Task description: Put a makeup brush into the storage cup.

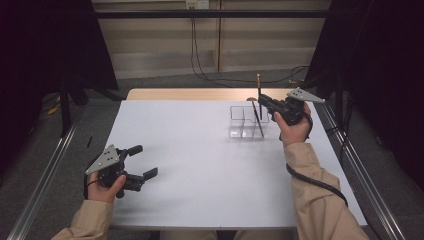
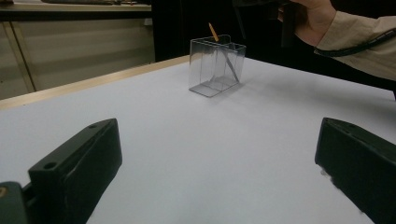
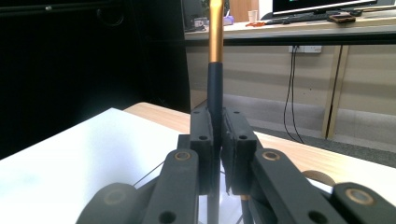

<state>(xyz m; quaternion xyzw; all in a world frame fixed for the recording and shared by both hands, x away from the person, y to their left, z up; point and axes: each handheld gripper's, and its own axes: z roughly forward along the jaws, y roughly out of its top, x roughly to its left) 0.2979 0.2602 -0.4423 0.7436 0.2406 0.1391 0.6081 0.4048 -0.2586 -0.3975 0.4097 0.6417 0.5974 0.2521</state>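
A clear plastic holder (image 1: 240, 122) with compartments stands at the far right of the white table (image 1: 200, 165). One dark pen (image 1: 257, 121) leans inside it, its orange end (image 2: 213, 32) above the rim. My right gripper (image 1: 262, 100) is shut on a second pen (image 1: 259, 86), black with a gold upper part (image 3: 215, 88), held upright over the holder's right side. My left gripper (image 1: 144, 160) rests open near the table's front left, nothing between its fingers (image 2: 84, 163). From there the holder (image 2: 216, 65) stands well ahead.
A wooden strip (image 1: 190, 94) runs along the table's far edge. Metal rails (image 1: 45, 175) flank the table on both sides. Cables (image 1: 200, 65) lie on the floor behind. The right gripper's cable (image 1: 315, 182) trails along the sleeve.
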